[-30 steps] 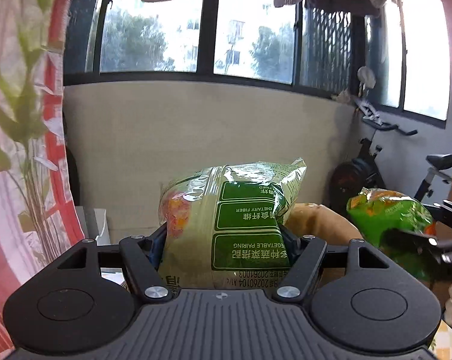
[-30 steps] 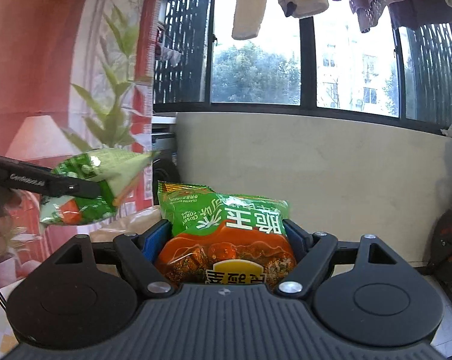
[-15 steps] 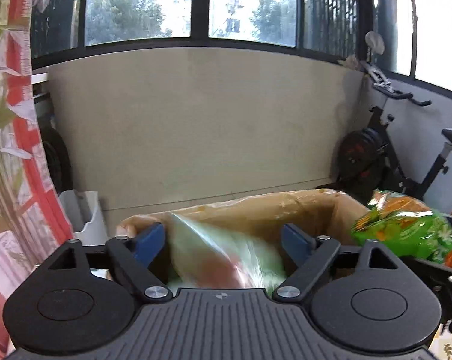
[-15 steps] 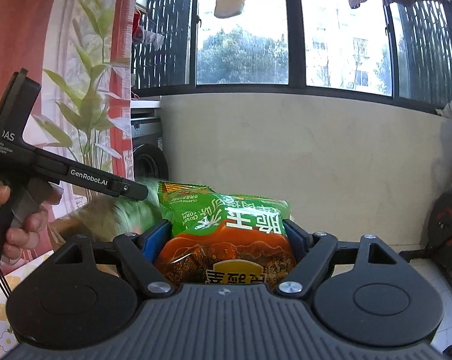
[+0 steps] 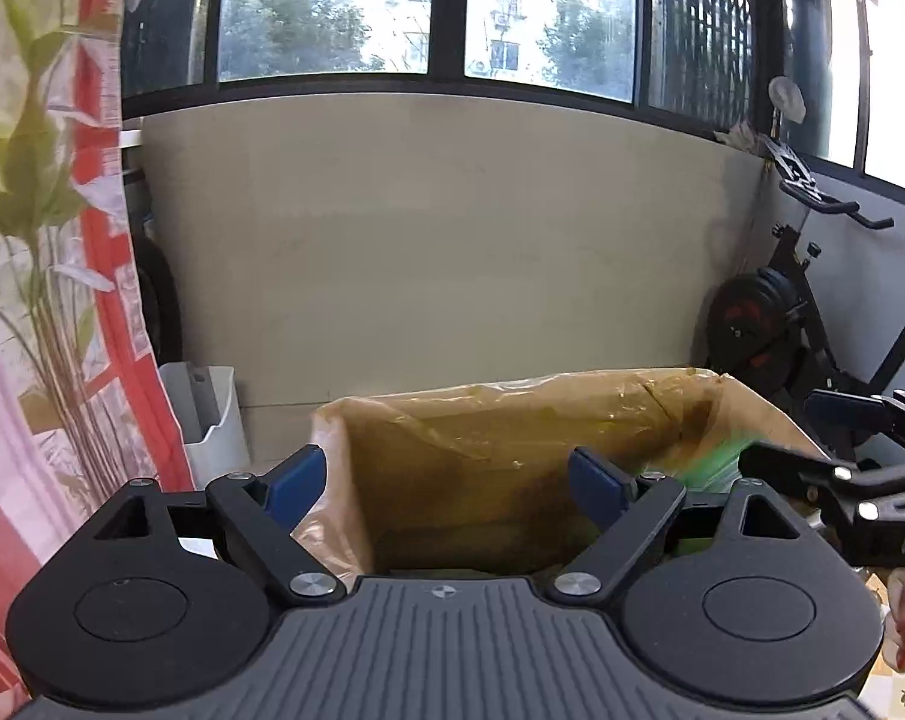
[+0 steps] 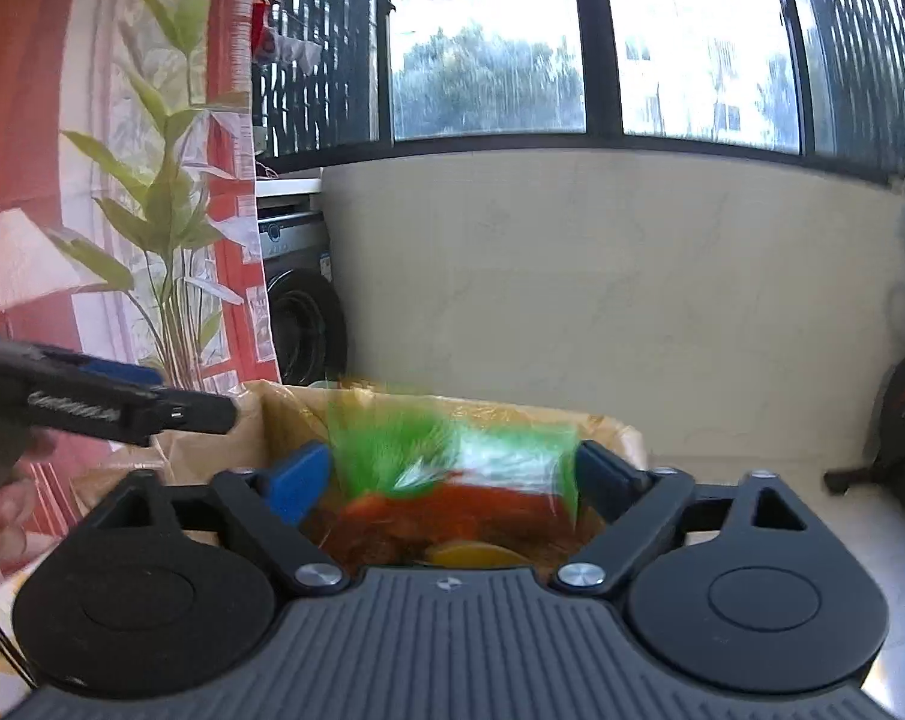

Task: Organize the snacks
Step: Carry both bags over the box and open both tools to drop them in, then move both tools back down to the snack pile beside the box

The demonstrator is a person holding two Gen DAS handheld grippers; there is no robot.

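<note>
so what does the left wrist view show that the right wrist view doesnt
Only the left wrist view shows the exercise bike, the white bin, and the left hand-held gripper open with nothing between its fingers.

Only the right wrist view shows the washing machine and the blurred green and orange snack bag between the fingers of the right hand-held gripper; whether it is gripped is unclear.

Both show the brown box, the windows and the leaf-print curtain.

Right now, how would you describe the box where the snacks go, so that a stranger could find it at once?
Look below the wide window, in front of the plain beige wall. There, between the white bin on the left and the black exercise bike on the right, stands the cardboard box. It is brown, open on top and lined with shiny clear plastic, unlike anything near it.
</note>
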